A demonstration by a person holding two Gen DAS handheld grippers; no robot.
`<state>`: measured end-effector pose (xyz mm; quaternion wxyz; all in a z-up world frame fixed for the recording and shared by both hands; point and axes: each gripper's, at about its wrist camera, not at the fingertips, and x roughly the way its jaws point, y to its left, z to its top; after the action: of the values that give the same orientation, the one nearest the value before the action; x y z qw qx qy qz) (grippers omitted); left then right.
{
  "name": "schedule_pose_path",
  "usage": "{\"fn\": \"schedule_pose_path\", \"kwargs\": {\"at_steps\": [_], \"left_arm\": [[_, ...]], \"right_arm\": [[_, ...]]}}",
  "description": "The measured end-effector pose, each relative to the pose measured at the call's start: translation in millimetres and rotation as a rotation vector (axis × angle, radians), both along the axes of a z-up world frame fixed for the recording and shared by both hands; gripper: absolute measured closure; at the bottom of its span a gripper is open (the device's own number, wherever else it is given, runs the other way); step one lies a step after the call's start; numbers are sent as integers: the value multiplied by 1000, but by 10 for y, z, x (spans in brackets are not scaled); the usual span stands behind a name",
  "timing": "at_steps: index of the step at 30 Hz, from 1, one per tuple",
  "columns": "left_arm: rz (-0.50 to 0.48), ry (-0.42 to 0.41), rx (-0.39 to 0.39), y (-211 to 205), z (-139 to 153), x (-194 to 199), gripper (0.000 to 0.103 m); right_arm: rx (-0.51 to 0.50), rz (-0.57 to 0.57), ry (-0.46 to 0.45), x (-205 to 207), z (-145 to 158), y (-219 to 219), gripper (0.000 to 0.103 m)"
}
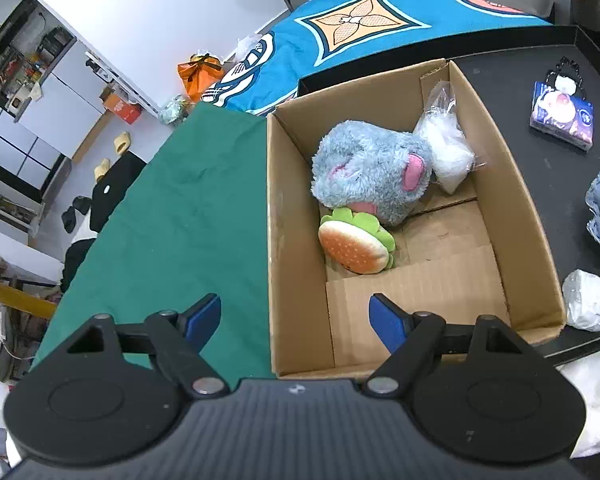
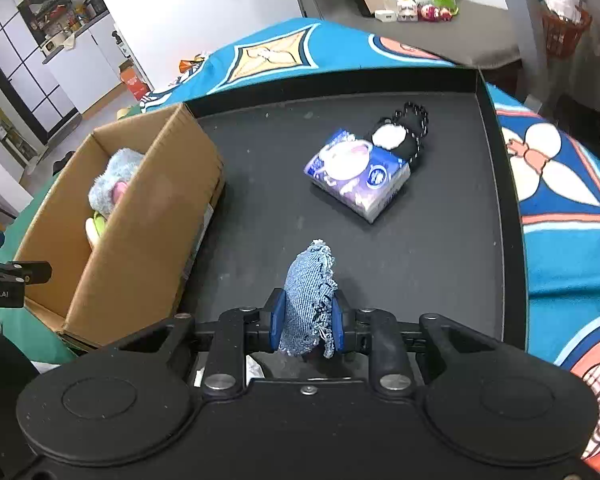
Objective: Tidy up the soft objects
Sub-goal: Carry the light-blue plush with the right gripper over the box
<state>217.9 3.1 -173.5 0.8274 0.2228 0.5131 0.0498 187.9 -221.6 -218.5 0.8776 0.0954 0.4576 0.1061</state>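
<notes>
A blue patterned cloth (image 2: 560,208) fills the right side and top centre of the right wrist view. On the grey bench (image 2: 480,36) at upper right stand small toys (image 2: 434,12) and a green cup (image 2: 444,0). A green cloth (image 1: 188,216) covers the left wrist view's centre left, with yellow slippers (image 1: 122,142) on the floor at far left and an orange bag (image 1: 200,74) at upper centre-left.

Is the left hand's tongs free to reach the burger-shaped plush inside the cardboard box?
Probably yes. The left tongs stand open and empty above the open-topped cardboard box, and nothing covers the burger-shaped plush; only the fluffy grey-blue plush leans against its far side.
</notes>
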Motion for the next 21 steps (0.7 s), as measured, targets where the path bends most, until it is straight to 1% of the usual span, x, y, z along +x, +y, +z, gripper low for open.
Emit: {"fn": "schedule_pose_path", "kwargs": {"at_steps": [5, 9, 15, 21], "left_arm": [[-14, -7, -12, 32, 33, -16, 23], [-2, -11, -32, 75, 34, -22, 23], [6, -27, -51, 119, 31, -38, 23], [24, -43, -90, 190, 35, -54, 26]], "right_arm": [[-14, -15, -19, -8, 103, -17, 79], [-25, -21, -34, 4, 200, -36, 79], [-37, -8, -67, 26, 356, 19, 79], [-44, 15, -106, 43, 525, 140, 79]]}}
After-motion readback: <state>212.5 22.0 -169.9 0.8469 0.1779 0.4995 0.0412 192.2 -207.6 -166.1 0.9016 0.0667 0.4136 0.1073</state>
